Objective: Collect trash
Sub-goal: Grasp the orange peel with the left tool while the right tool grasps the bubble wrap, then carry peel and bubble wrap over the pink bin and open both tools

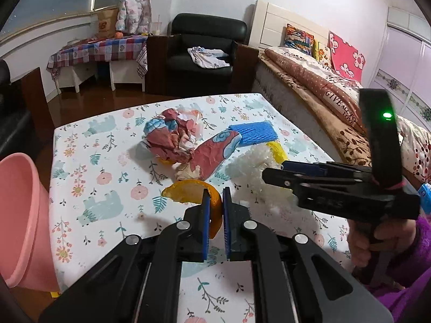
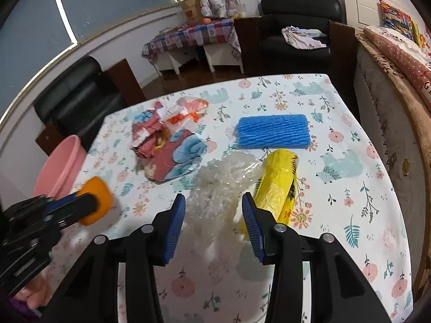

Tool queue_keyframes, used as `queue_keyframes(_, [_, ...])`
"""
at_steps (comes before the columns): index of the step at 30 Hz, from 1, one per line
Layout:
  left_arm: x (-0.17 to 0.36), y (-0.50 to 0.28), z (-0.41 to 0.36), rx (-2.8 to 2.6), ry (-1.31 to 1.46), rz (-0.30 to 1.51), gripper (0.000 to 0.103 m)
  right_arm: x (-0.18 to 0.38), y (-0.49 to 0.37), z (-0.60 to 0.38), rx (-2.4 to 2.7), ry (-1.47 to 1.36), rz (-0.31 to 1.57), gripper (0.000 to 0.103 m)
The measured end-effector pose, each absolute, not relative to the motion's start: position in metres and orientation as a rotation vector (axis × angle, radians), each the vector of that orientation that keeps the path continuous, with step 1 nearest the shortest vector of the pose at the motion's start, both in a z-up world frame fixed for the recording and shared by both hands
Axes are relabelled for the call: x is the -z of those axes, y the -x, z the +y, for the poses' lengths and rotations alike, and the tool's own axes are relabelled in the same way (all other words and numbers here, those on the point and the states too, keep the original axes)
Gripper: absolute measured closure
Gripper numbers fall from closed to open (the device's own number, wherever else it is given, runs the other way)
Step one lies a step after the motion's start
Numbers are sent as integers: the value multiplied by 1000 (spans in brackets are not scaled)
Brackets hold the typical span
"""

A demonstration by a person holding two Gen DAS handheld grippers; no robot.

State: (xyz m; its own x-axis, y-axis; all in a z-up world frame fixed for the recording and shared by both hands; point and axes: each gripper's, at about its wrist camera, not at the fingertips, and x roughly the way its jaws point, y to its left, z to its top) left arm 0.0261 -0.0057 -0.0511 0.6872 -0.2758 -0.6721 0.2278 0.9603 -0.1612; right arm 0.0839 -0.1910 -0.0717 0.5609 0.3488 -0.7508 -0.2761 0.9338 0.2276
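My left gripper (image 1: 215,197) is shut on a curl of orange peel (image 1: 188,191) and holds it just above the floral tablecloth (image 1: 102,161). The right wrist view shows the same peel (image 2: 101,191) in the left gripper (image 2: 82,203), close to the pink bin (image 2: 62,161). My right gripper (image 2: 213,200) stands open over crumpled clear plastic (image 2: 223,175), whose folds lie between the pads without being pressed. A yellow bag (image 2: 277,185), a blue foam net (image 2: 272,130) and crumpled red-and-blue paper (image 2: 167,150) lie further back.
The pink bin (image 1: 24,215) stands off the table's left edge. A bed (image 1: 323,94) runs along the table's right side. A black armchair (image 1: 204,51) and a checked side table (image 1: 99,51) stand beyond. A hand in a purple sleeve (image 1: 404,245) holds the right gripper (image 1: 274,171).
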Motion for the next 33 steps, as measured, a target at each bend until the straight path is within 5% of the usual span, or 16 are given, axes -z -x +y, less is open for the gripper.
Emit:
queue_keyframes(8, [52, -19, 2, 266, 100, 763, 95, 82, -88, -196, -366, -134, 932, 74])
queue_keyframes(10, [53, -18, 4, 264, 103, 760, 95, 82, -86, -198, -367, -142, 932, 89])
queue_keyframes(33, [35, 10, 49, 154, 178, 665, 95, 9, -33, -158, -526, -62, 743, 90])
